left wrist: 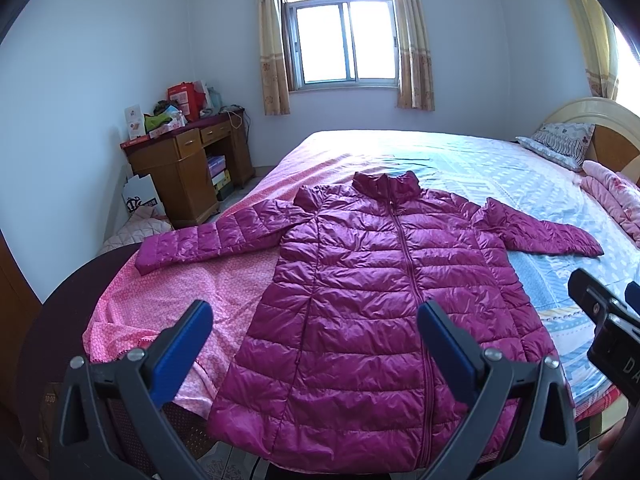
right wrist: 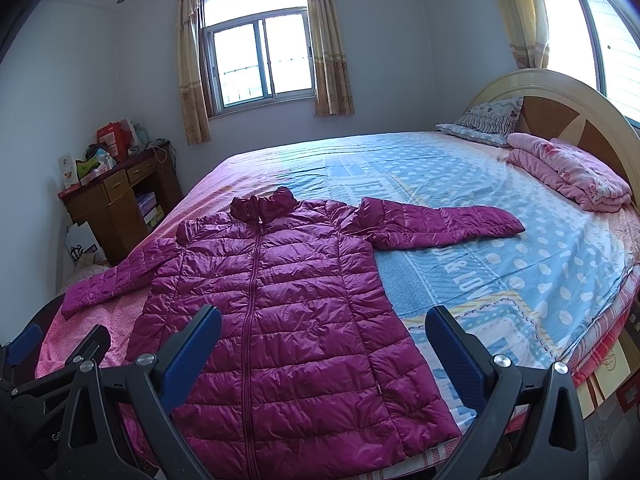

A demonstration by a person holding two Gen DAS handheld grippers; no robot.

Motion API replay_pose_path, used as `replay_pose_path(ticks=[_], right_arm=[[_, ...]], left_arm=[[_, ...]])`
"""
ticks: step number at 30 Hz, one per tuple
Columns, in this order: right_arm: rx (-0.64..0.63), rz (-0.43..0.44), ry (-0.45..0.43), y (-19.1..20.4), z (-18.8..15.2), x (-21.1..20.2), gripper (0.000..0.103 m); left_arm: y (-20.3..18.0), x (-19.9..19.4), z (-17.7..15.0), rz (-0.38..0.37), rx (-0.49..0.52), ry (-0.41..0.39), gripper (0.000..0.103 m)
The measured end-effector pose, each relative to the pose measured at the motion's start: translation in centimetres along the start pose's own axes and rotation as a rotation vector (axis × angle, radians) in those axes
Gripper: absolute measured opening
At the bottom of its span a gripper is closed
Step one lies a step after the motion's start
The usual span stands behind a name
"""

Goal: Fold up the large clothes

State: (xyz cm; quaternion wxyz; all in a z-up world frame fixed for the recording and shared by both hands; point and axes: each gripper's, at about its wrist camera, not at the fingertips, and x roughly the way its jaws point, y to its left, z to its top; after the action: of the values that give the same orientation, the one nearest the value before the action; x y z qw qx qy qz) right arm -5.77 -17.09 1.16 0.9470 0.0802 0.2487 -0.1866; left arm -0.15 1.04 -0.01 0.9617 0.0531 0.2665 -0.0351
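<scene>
At 9 o'clock in the left wrist view a desk (left wrist: pixel 188 172) stands against the wall, its top heaped with boxes and bags too small to tell apart. From there the bed (left wrist: pixel 500 168) fills the middle of both views, and the jacket (left wrist: pixel 372 292) lies flat on it, front up and zipped. Its long axis runs from the hem at 6 o'clock, where the cloth overhangs the near bed edge, to the stand-up collar at 12 o'clock, pointing toward the window (left wrist: pixel 344 40). One sleeve stretches out toward 9 o'clock, the other toward 3 o'clock, both lying on the sheet.

The left gripper (left wrist: pixel 316 344) hovers over the lower part of the jacket with its blue fingers (left wrist: pixel 188 344) spread wide, holding nothing. Its body hides part of the hem. At 3 o'clock in this view only a dark corner of the right gripper (left wrist: pixel 600 312) enters, cut off by the frame.

In the right wrist view the jacket (right wrist: pixel 280 304) lies to the left of centre, and its 9 o'clock cuff is partly hidden behind the left gripper (right wrist: pixel 60 344), which shows only in part at 8 o'clock. The right gripper (right wrist: pixel 324 348) hangs above the jacket's hem corner and the sheet beside it, fingers (right wrist: pixel 456 352) wide apart and empty. Toward 2 o'clock a pillow (right wrist: pixel 484 120) and a folded pink blanket (right wrist: pixel 568 176) rest against the headboard (right wrist: pixel 560 96).
</scene>
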Motion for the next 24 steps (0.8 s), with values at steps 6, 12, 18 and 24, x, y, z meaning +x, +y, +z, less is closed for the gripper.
replay_pose_path(ticks=[6, 12, 18, 24], right_arm=[[-0.001, 0.000, -0.001, 0.0, 0.0, 0.0, 0.102], [0.000, 0.002, 0.006, 0.0, 0.0, 0.1, 0.102], [0.000, 0.005, 0.014, 0.0, -0.1, 0.2, 0.102], [0.003, 0.007, 0.029, -0.1, -0.5, 1.0, 0.102]], left_arm=[[-0.1, 0.0, -0.2, 0.002, 0.001, 0.001, 0.103], [-0.1, 0.0, -0.2, 0.002, 0.001, 0.002, 0.103], [-0.2, 0.0, -0.4, 0.002, 0.002, 0.004, 0.103], [-0.3, 0.2, -1.4, 0.008, 0.005, 0.016, 0.103]])
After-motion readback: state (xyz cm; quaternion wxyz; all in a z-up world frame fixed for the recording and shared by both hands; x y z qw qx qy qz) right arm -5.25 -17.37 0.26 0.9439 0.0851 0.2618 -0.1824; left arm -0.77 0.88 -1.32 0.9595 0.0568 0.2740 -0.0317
